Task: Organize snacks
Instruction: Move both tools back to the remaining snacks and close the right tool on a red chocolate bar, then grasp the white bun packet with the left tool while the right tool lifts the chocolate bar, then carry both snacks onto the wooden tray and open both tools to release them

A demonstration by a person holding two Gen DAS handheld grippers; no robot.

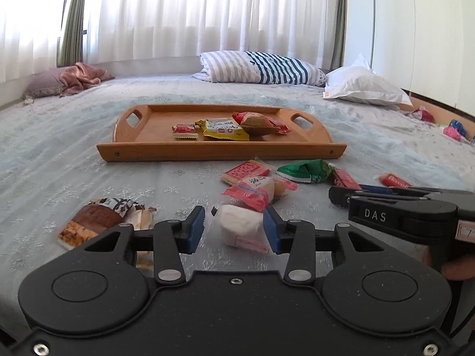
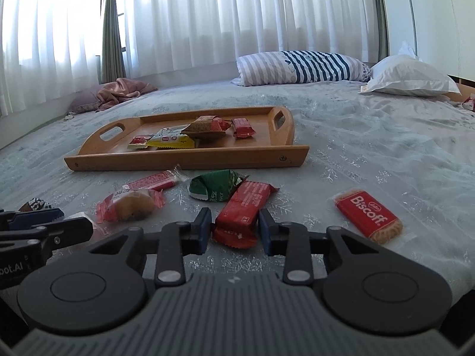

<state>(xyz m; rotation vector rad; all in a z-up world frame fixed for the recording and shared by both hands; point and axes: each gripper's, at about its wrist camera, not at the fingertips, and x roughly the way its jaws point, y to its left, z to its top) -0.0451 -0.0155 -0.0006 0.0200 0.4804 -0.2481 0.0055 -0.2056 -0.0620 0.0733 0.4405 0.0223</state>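
1. Evidently, the left gripper [image 1: 234, 228] has its jaws partly open around a white wrapped cake [image 1: 242, 228] on the bed [image 1: 74, 163]; the right pad touches the wrapper, the left stands clear.
2. The right gripper [image 2: 234, 227] brackets a red biscuit pack [image 2: 242, 207], with no firm pinch visible.
3. Both look light, crinkly and slippery; the cake is soft, the biscuits brittle.
4. Take each across its middle, gently, for the wooden tray [image 1: 219, 151].

A bedroom in a home: a wide bed [image 1: 89, 136] under a pale patterned cover fills the view, with a striped pillow [image 1: 261, 66] and a white pillow [image 1: 362, 86] at its far end. Sheer white curtains [image 1: 207, 14] (daylight glowing through them) hang behind, with a green drape [image 2: 111, 26] alongside.
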